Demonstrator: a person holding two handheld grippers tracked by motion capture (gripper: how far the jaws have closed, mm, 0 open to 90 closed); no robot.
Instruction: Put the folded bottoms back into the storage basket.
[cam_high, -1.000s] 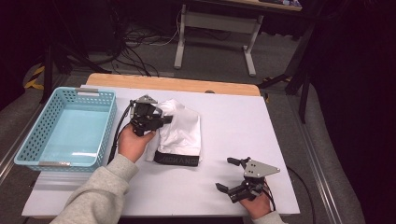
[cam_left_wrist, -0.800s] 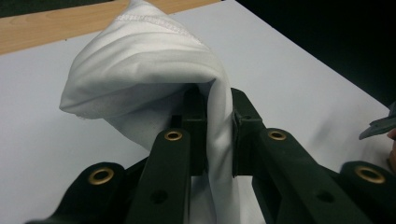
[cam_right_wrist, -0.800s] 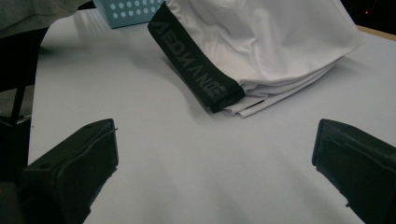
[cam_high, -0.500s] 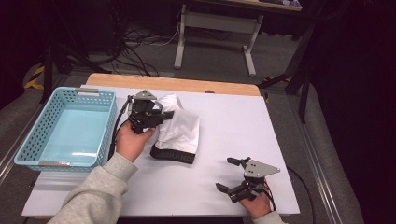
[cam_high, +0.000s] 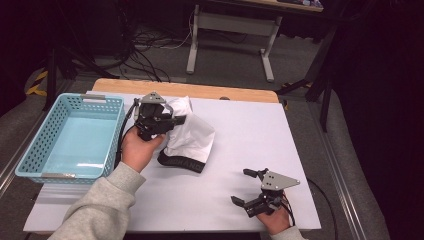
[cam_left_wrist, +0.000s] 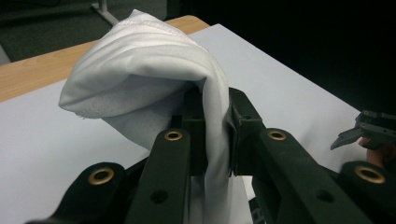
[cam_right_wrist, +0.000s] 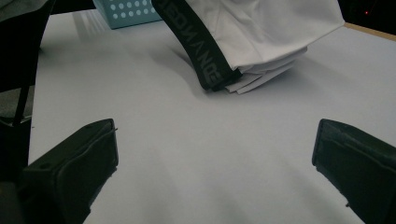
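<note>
A folded white garment (cam_high: 192, 134) with a black lettered waistband (cam_high: 181, 163) hangs half lifted over the white table (cam_high: 250, 135). My left gripper (cam_high: 172, 119) is shut on its upper end; in the left gripper view the white cloth (cam_left_wrist: 154, 79) is pinched between the black jaws and drapes over them. The waistband end (cam_right_wrist: 201, 46) rests on the table with the folded layers tilted upward. Near the front right edge, my right gripper (cam_high: 248, 187) lies low and open, its fingertips (cam_right_wrist: 74, 163) wide apart with bare table between them.
A light blue plastic basket (cam_high: 30, 160) stands at the table's left side, close to the left hand. A wooden strip (cam_high: 200, 91) runs along the far edge. Beyond it are cables and a metal stand on the floor.
The left gripper has risen and drawn slightly left with the garment's top end, tilting the cloth and dragging the waistband end leftward. The right gripper has stayed put.
</note>
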